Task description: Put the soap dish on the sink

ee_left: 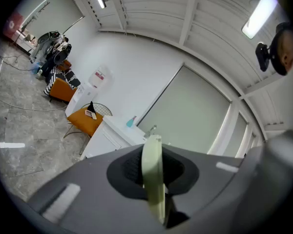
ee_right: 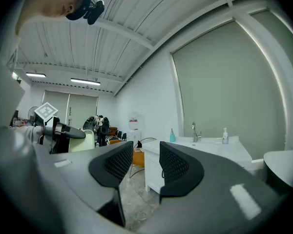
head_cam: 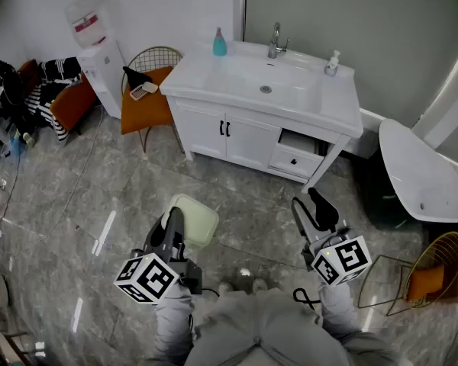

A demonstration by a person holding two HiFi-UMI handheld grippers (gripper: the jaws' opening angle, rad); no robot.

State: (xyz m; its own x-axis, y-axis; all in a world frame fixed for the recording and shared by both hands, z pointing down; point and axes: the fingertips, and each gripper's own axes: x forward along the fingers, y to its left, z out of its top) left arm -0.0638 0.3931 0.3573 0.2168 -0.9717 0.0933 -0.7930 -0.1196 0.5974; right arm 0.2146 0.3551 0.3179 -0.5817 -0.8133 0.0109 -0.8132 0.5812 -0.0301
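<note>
My left gripper [head_cam: 177,221] is shut on a pale green soap dish [head_cam: 196,218], holding it above the grey floor, well short of the white sink cabinet [head_cam: 214,76]. The left gripper view shows the soap dish [ee_left: 153,177] edge-on, clamped between the dark pads of the left gripper [ee_left: 153,164], with the sink [ee_left: 118,126] far ahead. My right gripper [head_cam: 311,209] stands open and empty at the right. In the right gripper view the right gripper [ee_right: 146,164] has a gap between its pads, the sink [ee_right: 219,147] lies ahead and the soap dish [ee_right: 86,141] shows at the left.
On the sink top stand a teal bottle [head_cam: 220,43], a faucet [head_cam: 275,41] and a soap dispenser [head_cam: 333,63]. A drawer [head_cam: 299,151] hangs open. An orange chair [head_cam: 146,105] and a water dispenser [head_cam: 99,52] are left of the cabinet; a white fixture [head_cam: 420,170] and a wire basket [head_cam: 435,269] are at the right.
</note>
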